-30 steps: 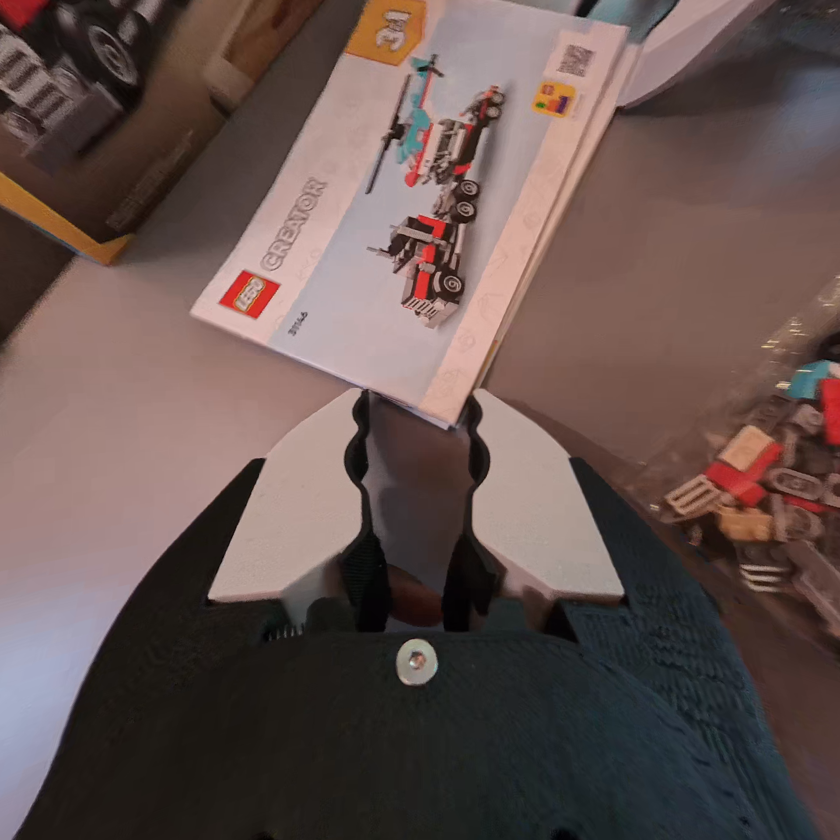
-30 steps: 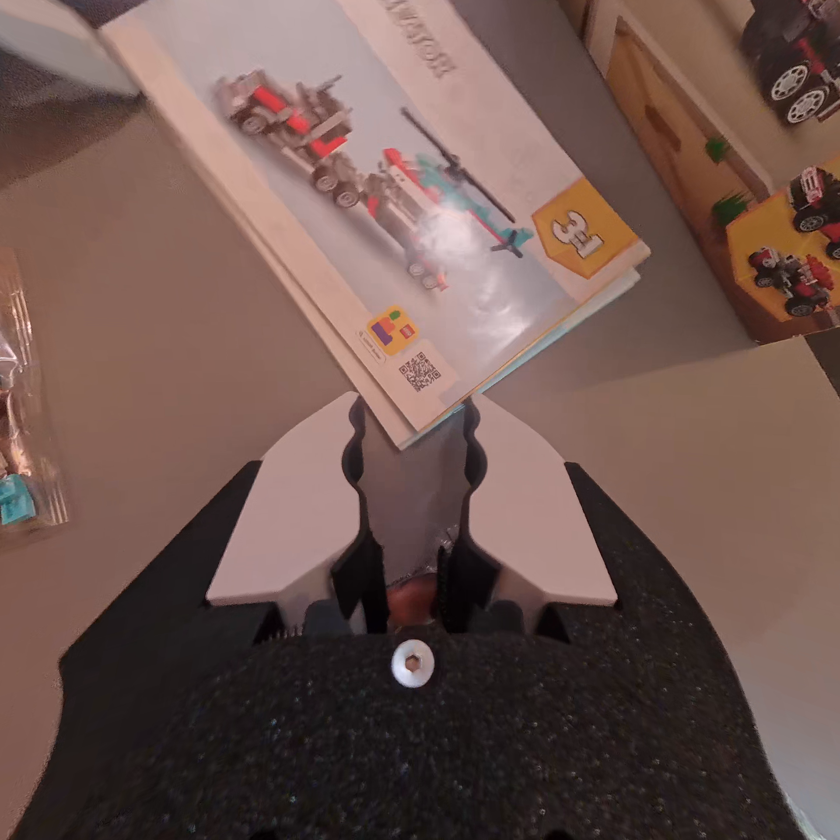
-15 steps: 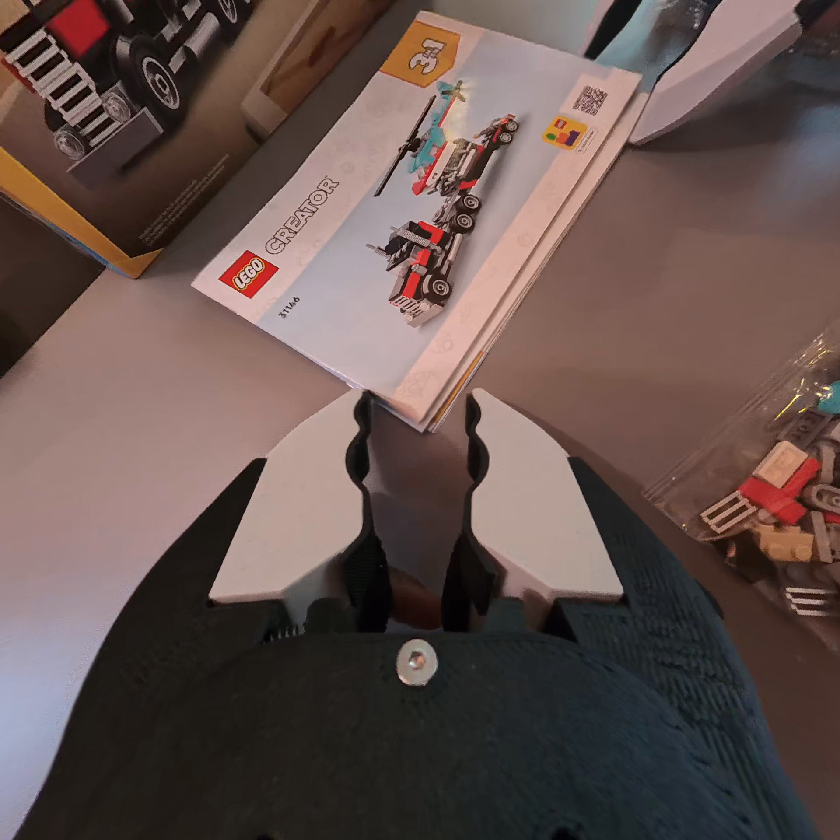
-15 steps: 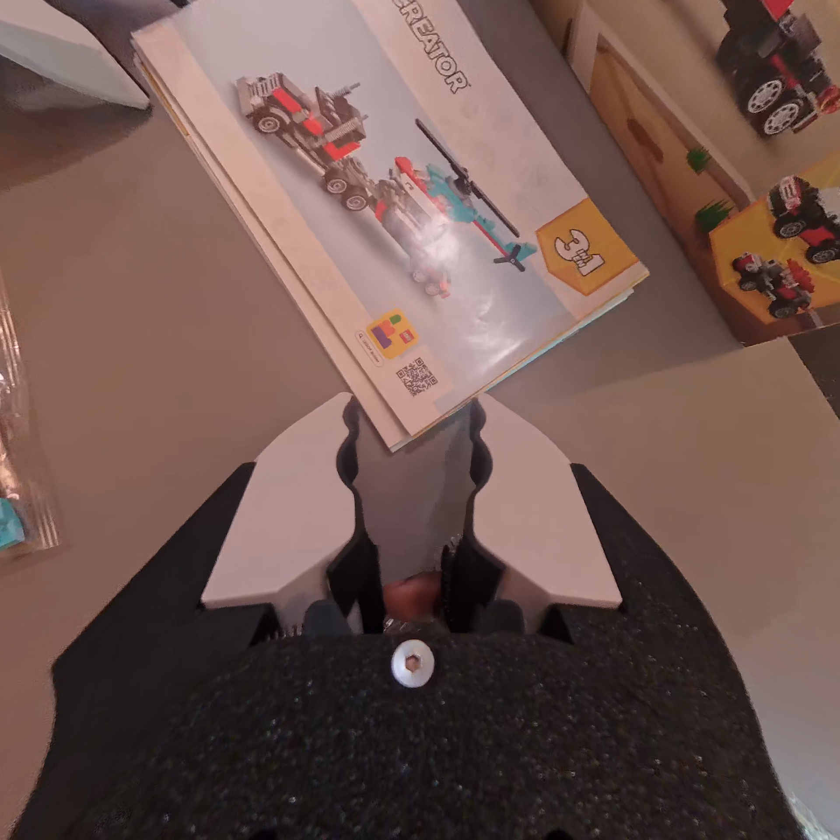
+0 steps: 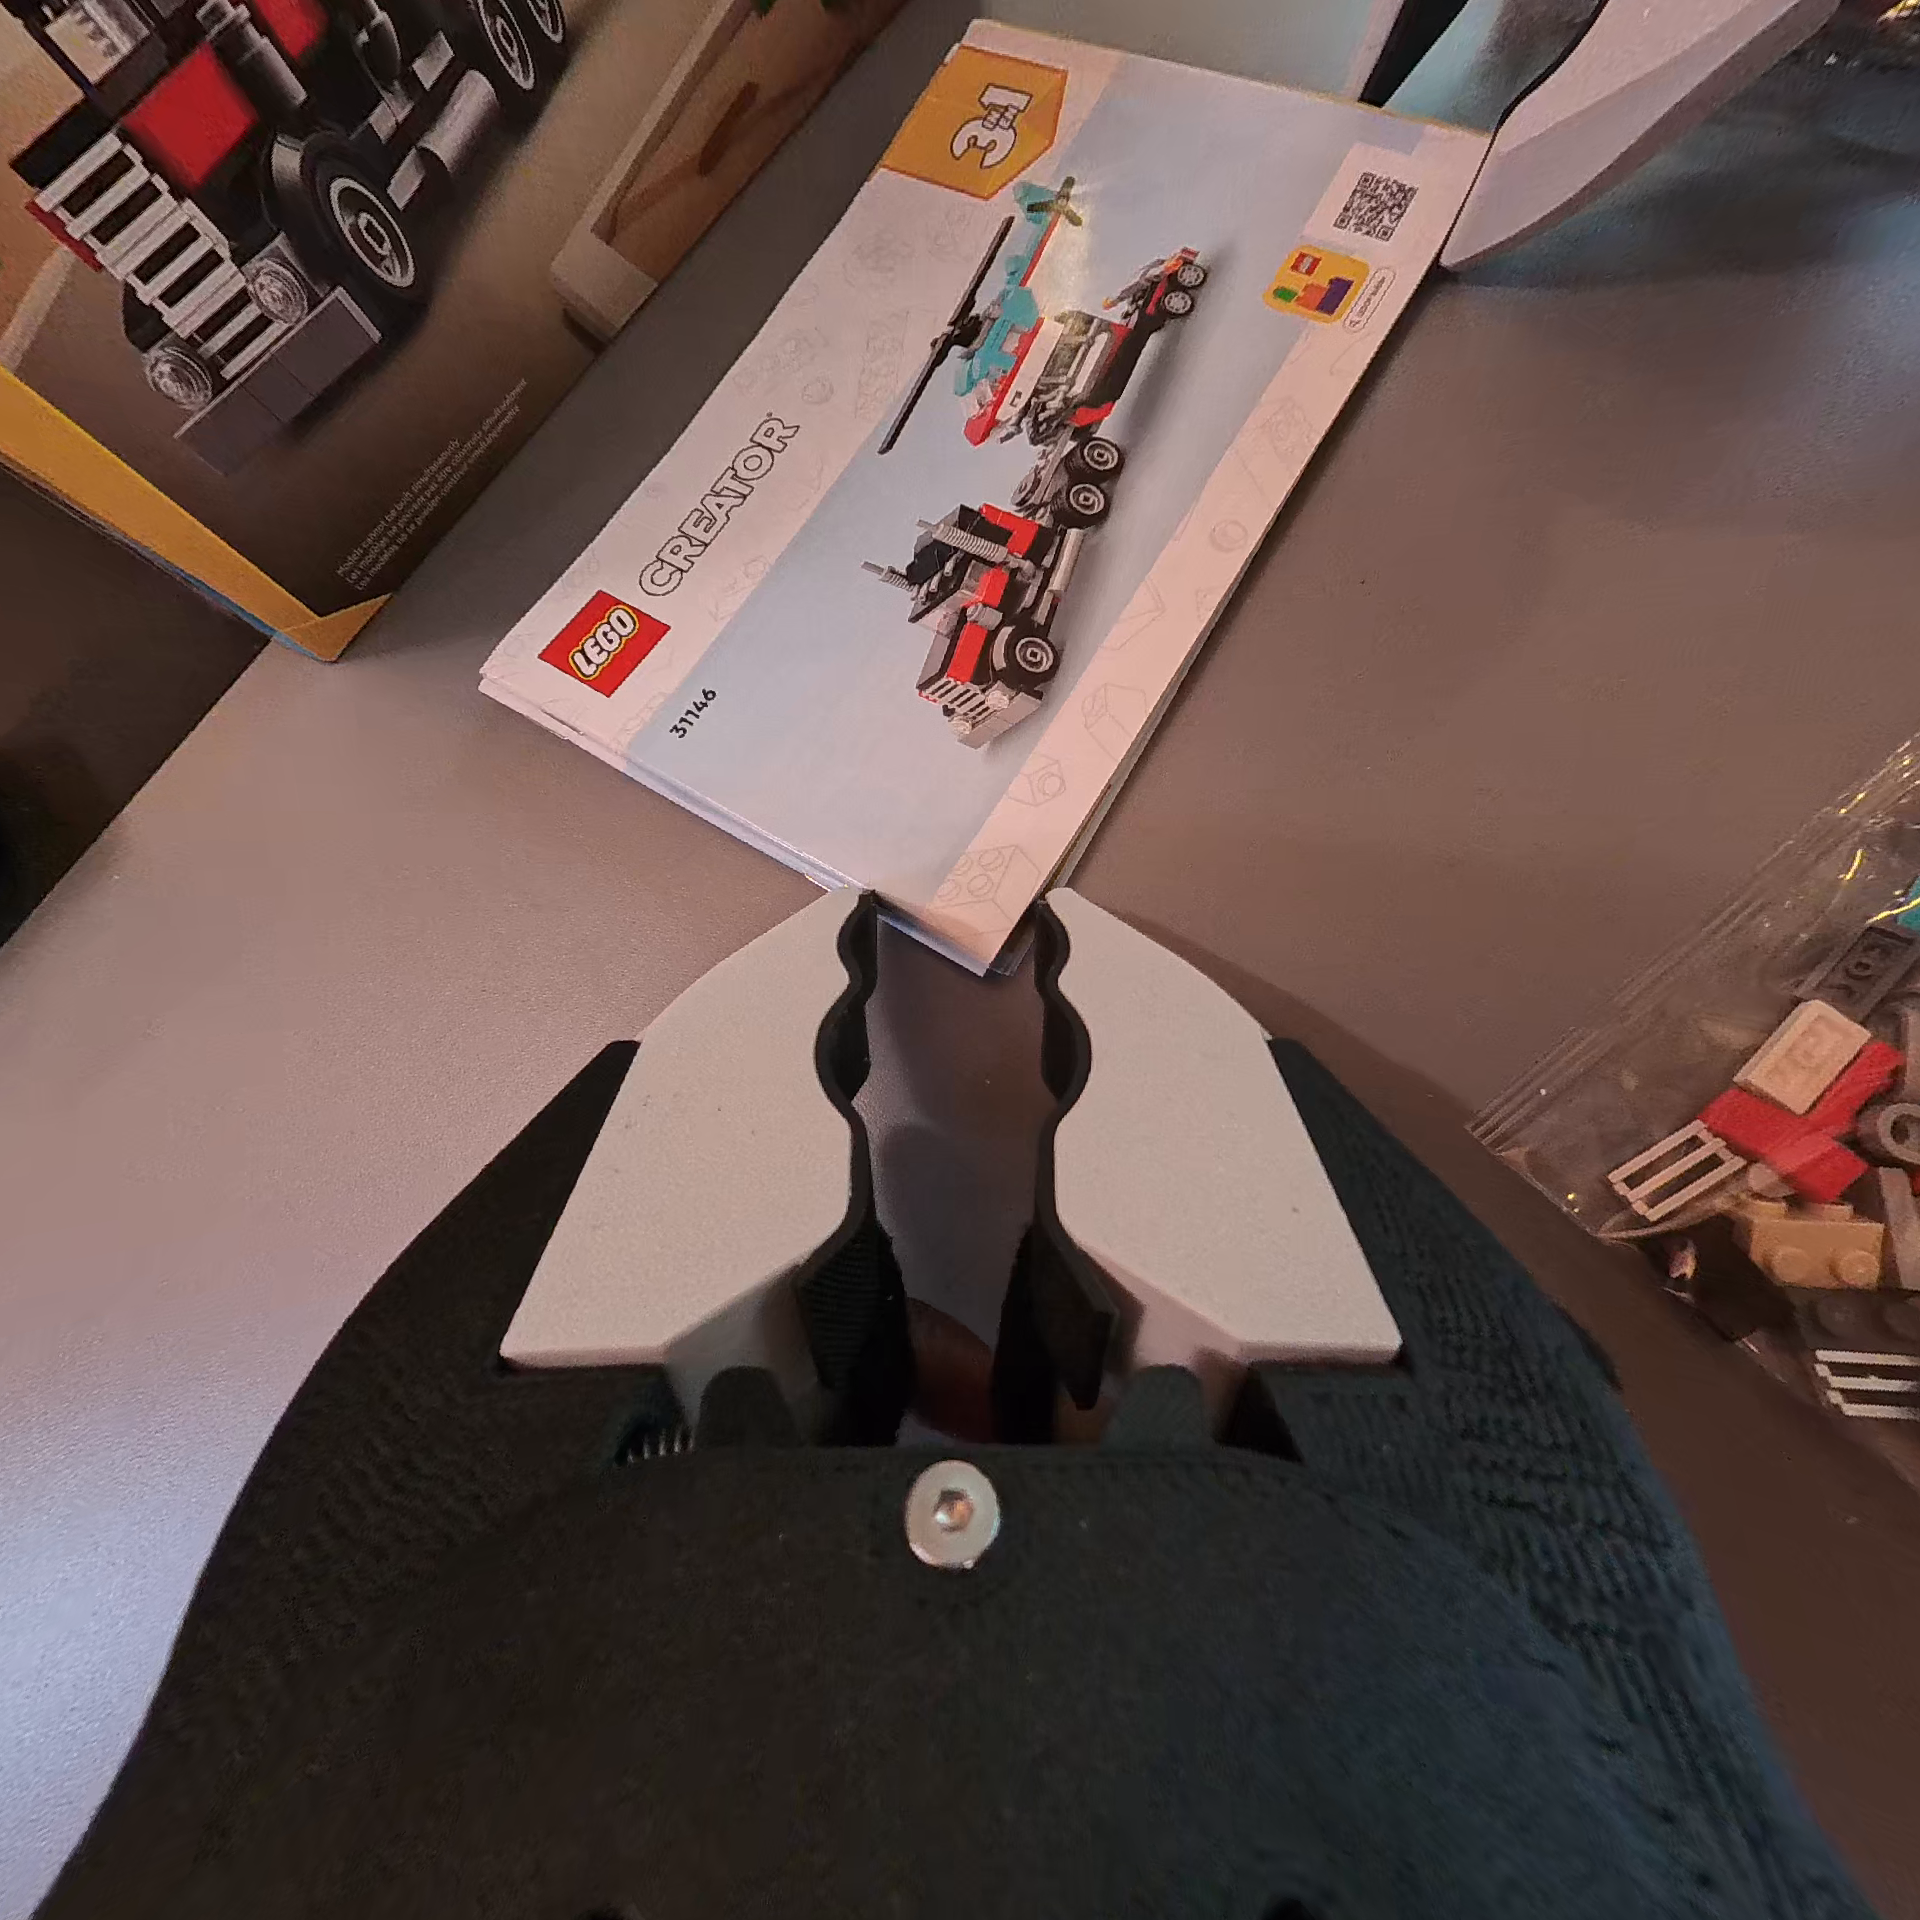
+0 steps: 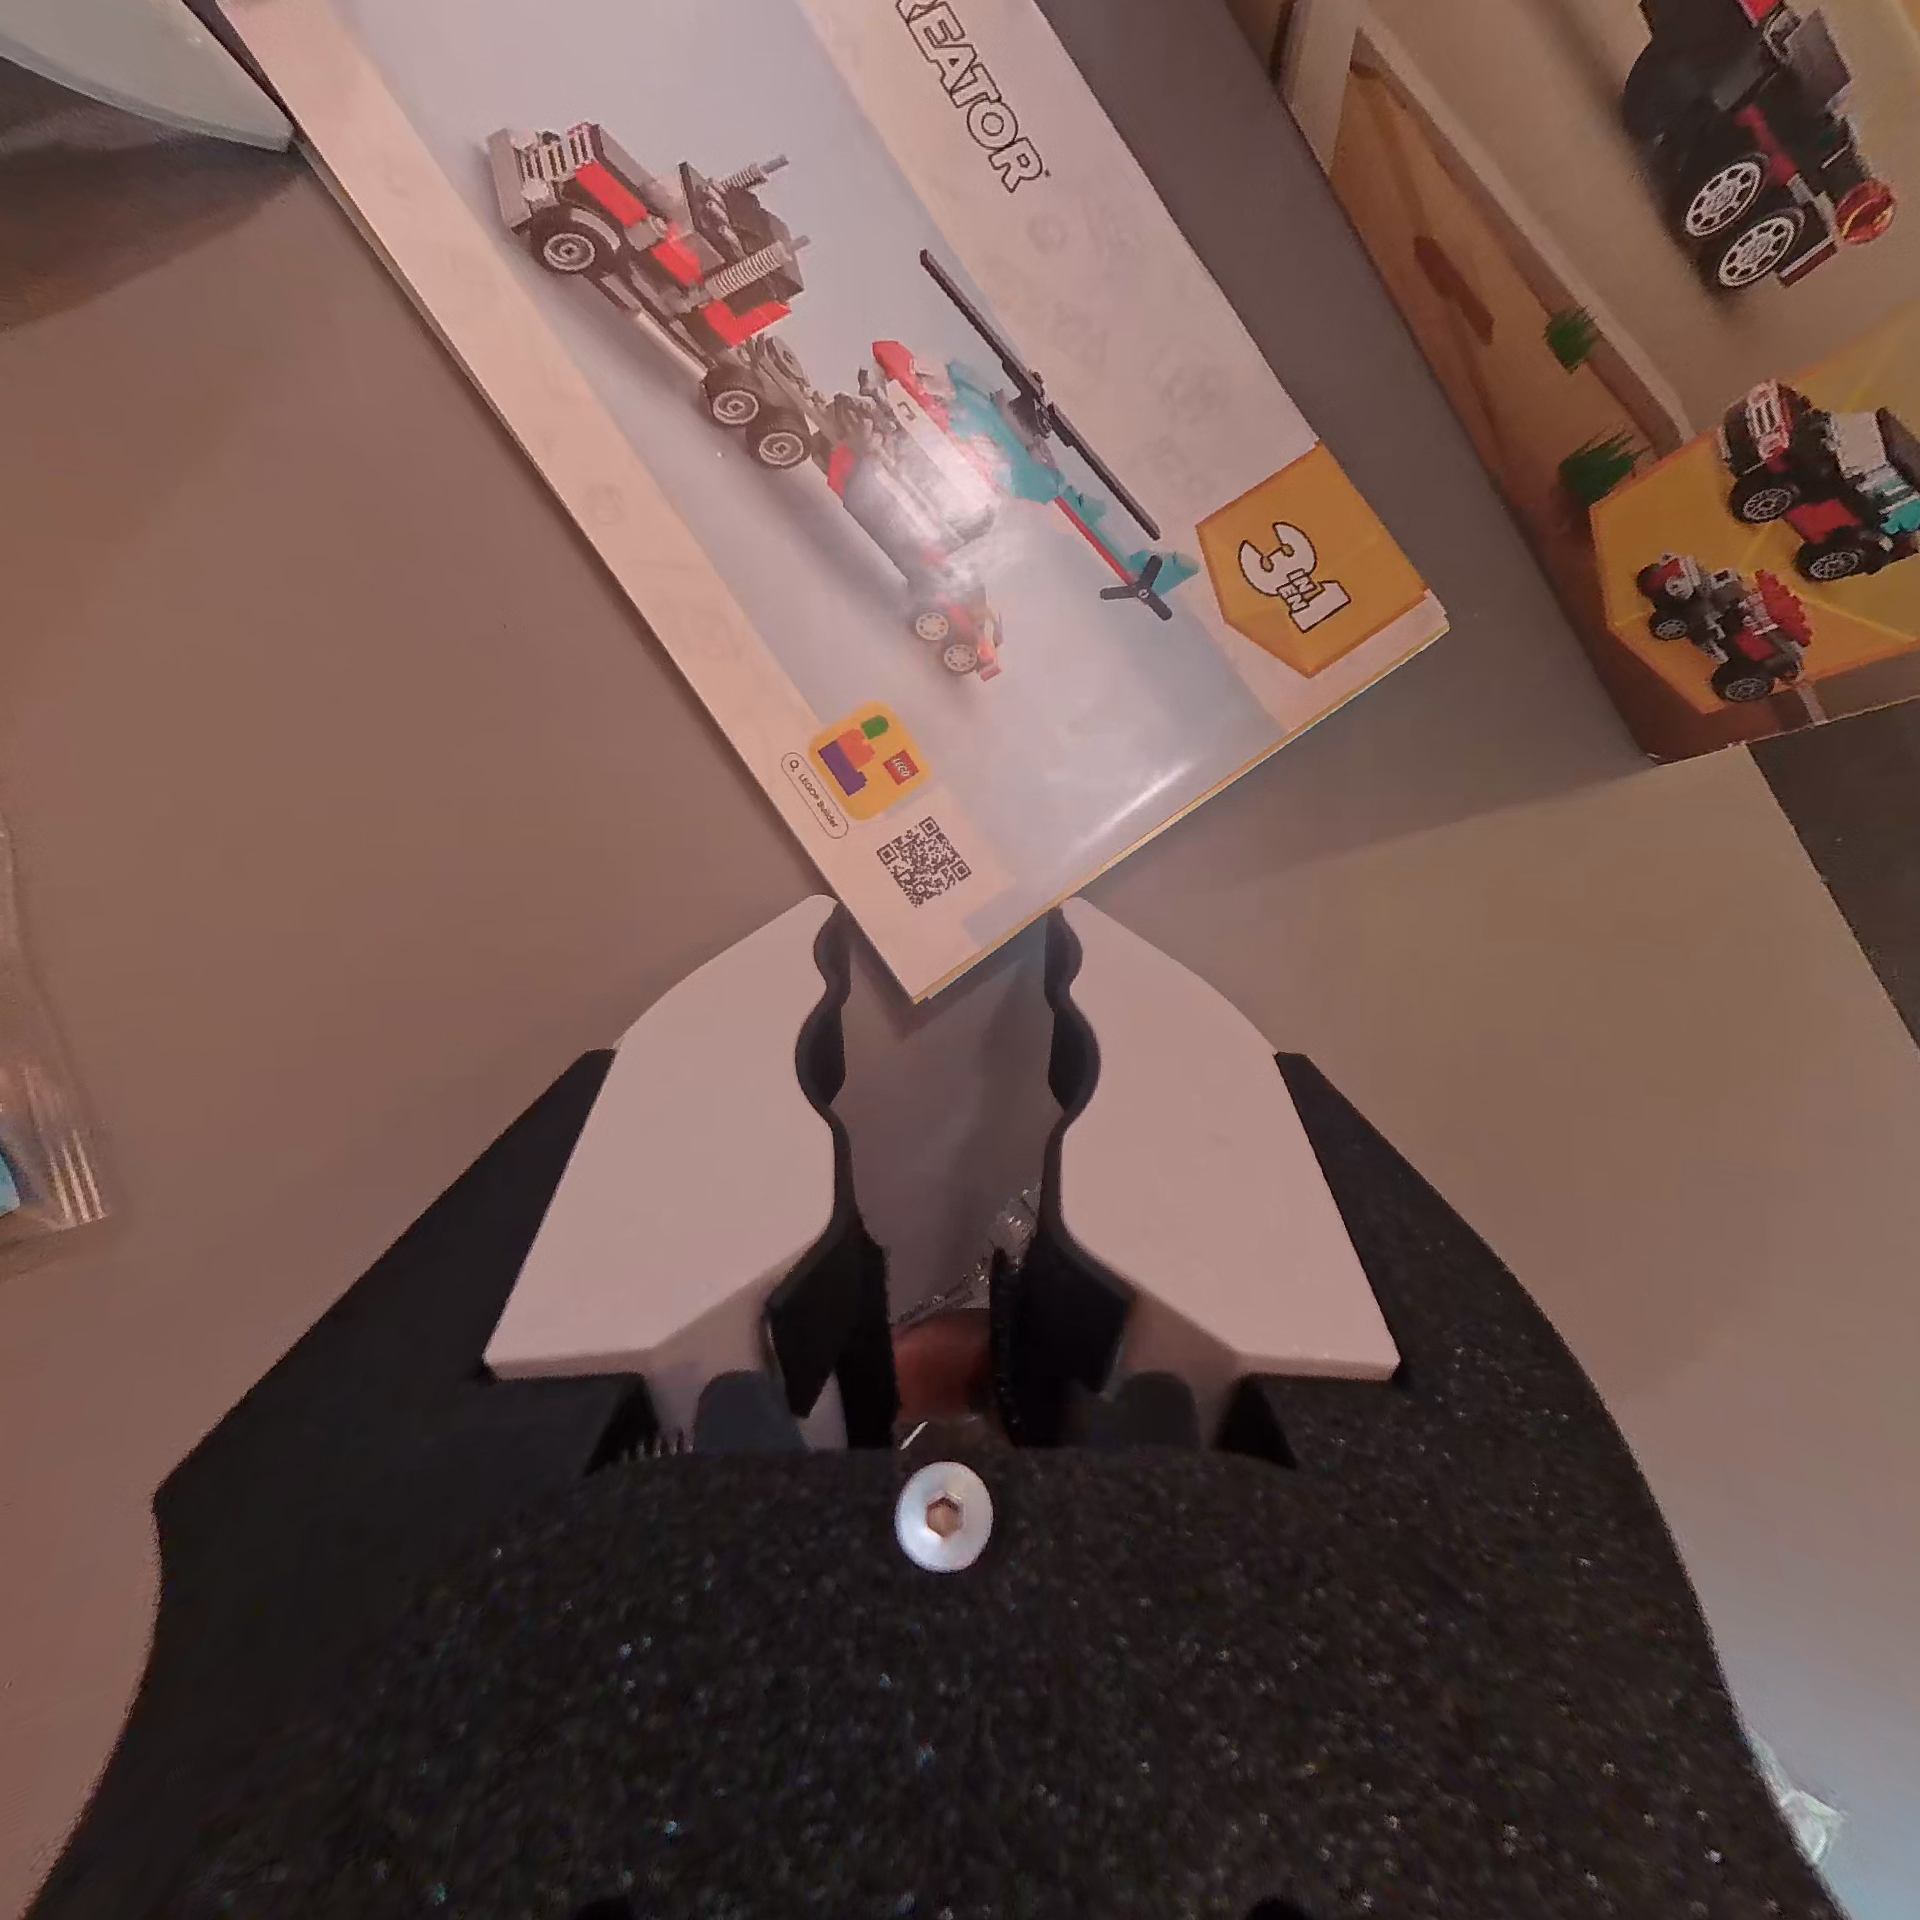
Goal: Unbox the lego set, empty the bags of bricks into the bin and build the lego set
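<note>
A stack of instruction booklets (image 5: 987, 468) lies flat on the grey table (image 5: 364, 987), with a truck and helicopter on its cover. My left gripper (image 5: 951, 925) is open, and the booklet's near corner lies between its fingertips. The booklets also show in the right wrist view (image 6: 883, 468). My right gripper (image 6: 940, 935) is open with the opposite corner between its fingertips. A clear bag of bricks (image 5: 1787, 1143) lies to the right of my left gripper, and its edge shows in the right wrist view (image 6: 42, 1143).
The lego box (image 5: 208, 260) lies at the table's far left edge beside the booklets, and shows on the right in the right wrist view (image 6: 1714, 416). A white finger of the other gripper (image 5: 1621, 104) is beyond the booklets. Tip to tip, the grippers are about 20 centimetres apart.
Both grippers shifted a little around the booklets' corners. The left view drew back and shows more of the box. The right gripper came closer to the cover. Both jaws stayed open.
</note>
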The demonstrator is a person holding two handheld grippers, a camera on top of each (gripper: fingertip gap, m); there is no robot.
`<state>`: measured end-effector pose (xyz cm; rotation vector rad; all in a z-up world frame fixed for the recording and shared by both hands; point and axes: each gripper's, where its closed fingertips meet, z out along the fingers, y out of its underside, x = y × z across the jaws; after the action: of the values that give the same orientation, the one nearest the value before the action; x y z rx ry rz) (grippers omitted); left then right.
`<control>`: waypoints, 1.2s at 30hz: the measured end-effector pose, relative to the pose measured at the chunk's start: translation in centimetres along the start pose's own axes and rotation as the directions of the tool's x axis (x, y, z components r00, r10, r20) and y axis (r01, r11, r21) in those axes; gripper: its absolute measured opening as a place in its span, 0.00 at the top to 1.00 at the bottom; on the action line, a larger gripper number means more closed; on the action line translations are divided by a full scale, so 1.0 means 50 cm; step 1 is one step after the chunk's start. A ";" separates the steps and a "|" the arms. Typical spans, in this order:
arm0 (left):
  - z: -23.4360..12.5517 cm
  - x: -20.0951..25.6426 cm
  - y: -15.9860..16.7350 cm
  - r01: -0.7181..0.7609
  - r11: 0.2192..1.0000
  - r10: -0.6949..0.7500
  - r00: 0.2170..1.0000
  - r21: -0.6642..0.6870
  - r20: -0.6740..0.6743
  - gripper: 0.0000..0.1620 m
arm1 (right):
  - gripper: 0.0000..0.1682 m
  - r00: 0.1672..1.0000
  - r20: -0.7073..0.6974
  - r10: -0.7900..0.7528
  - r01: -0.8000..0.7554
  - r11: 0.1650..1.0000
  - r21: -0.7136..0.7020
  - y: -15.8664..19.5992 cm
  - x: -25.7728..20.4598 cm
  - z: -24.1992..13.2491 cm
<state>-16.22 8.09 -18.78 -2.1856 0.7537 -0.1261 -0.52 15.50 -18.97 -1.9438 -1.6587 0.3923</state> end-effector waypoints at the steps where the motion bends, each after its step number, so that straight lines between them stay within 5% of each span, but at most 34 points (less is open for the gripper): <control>1: 0.000 -0.001 0.000 0.003 1.000 -0.003 1.000 -0.002 0.002 0.82 | 0.78 1.000 0.002 0.000 0.000 1.000 0.003 0.000 0.000 0.000; 5: -0.002 -0.006 0.001 0.017 1.000 -0.016 1.000 -0.016 0.013 0.74 | 0.71 0.999 0.015 0.032 -0.032 0.999 0.017 -0.003 0.003 -0.002; 36: 0.057 -0.054 -0.043 0.010 1.000 -0.010 1.000 0.019 0.029 0.77 | 0.75 0.984 -0.055 0.172 -0.167 0.983 0.076 -0.013 0.060 0.021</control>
<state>-16.48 12.54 -18.74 -2.1688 0.7226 -0.1060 -1.04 18.69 -19.03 -2.0295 -1.4263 0.4457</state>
